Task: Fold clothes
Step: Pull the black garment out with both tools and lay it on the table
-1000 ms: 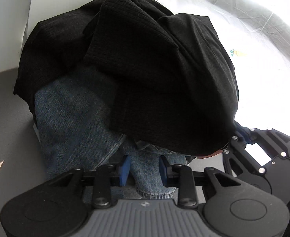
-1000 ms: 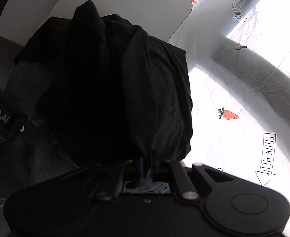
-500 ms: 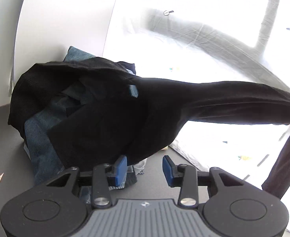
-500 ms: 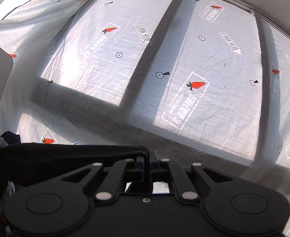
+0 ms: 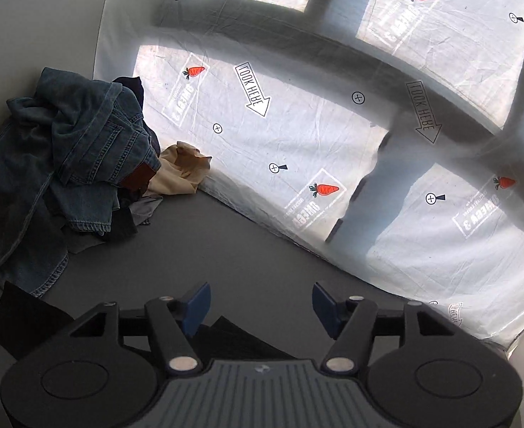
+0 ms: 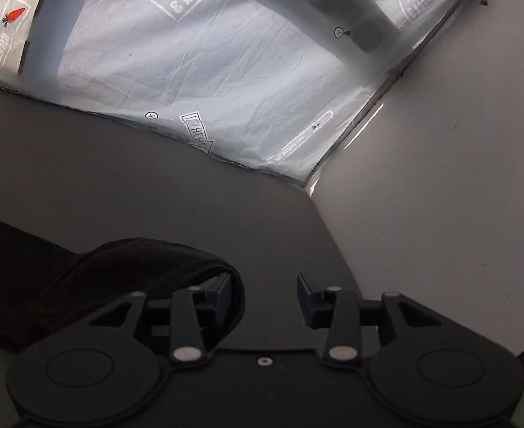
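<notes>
A pile of clothes (image 5: 72,164) sits at far left, jeans uppermost, its lower layers hidden. The left gripper (image 5: 260,308), jaws just opening, holds nothing. The black garment (image 6: 83,281) lies cut off beside the right gripper (image 6: 263,294), just opened, empty.

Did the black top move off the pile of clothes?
Yes. The black top left the jeans pile by the white board and lies on the grey table, beside the right gripper, whose jaws just opened.

Black garment (image 6: 40,278) lies flat along the worktop's (image 5: 247,249) near edge. Crumpled denim-topped clothes pile (image 5: 72,149) occupies the far-left corner.
</notes>
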A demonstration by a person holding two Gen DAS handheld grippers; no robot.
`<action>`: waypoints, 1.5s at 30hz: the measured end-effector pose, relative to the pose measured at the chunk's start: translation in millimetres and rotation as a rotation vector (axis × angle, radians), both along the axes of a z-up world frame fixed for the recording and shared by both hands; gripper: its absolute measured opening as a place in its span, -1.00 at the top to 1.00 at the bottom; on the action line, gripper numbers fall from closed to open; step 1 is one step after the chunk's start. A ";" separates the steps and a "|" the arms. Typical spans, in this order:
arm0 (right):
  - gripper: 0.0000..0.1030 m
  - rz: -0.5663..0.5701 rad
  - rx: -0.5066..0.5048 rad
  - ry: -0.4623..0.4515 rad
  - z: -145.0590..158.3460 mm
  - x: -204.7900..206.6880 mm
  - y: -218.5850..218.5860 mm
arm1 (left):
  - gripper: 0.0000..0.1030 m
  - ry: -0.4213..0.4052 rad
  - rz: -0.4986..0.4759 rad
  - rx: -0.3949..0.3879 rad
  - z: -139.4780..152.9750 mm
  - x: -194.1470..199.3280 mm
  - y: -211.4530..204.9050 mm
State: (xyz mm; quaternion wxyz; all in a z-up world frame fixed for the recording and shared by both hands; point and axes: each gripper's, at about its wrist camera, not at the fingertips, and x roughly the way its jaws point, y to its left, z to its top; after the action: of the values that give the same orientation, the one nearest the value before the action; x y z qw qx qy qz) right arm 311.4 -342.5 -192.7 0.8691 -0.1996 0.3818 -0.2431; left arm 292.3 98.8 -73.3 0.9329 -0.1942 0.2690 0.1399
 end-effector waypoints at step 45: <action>0.95 -0.064 0.429 -0.363 60.5 163.1 -78.1 | -0.32 0.352 -0.201 0.267 -146.5 165.2 15.9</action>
State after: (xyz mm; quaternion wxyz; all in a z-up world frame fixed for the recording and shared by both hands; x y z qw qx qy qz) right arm 474.5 -420.6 -132.2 0.9375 0.0479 0.2687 -0.2156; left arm 457.5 114.7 -219.8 0.8983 -0.0140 0.4246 0.1123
